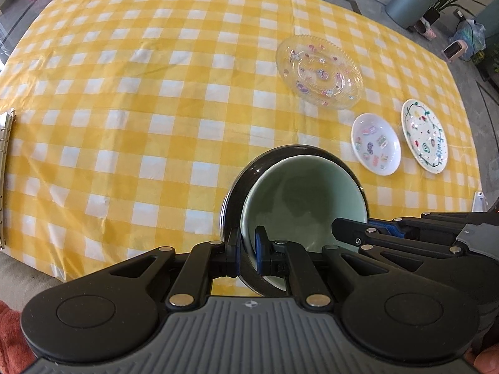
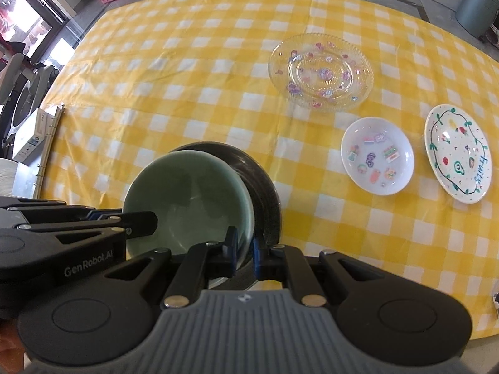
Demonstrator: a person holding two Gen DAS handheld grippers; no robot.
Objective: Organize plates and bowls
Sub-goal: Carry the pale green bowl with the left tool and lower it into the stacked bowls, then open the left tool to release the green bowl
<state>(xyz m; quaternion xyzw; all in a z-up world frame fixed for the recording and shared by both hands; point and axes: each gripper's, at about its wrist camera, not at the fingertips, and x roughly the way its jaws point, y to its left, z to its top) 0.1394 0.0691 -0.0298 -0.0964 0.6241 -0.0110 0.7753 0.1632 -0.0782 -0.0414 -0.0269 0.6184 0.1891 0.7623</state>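
Green bowl (image 1: 293, 193): pale green, nested in a black dish (image 1: 232, 193); the pair hangs over the near part of the table (image 1: 124, 93), nearer the camera than the sticker plate. I cannot tell whether the pair touches the cloth.

Left gripper (image 1: 246, 249): its fingers (image 1: 232, 249) are nearly closed, pinching the stacked rims of bowl and dish on the left side.

Right gripper (image 2: 244, 251): its fingers (image 2: 257, 255) pinch the same stack on the opposite rim, one inside the bowl, one outside the dish.

Risk, slip: both grips are thin edge pinches on glazed ware; if one hand loosens or runs ahead, the stack could twist out and drop.

Risk, separation: I cannot tell how firmly each pinch takes both rims; if one catches only the bowl, the dish could slide free.

Risk, landing: a tilted set-down could clack the dish onto the table or tip the bowl.

Sticker plate (image 2: 377, 155): small and white, right of the bowl, well apart.

Vine plate (image 2: 458, 154): white with a green vine ring, just beyond the sticker plate, reading "fruity".

Glass plate (image 2: 321, 71): clear with stickers, behind the sticker plate.

Writing: "GenRobot.AI" on the left gripper's body, seen in the right wrist view.
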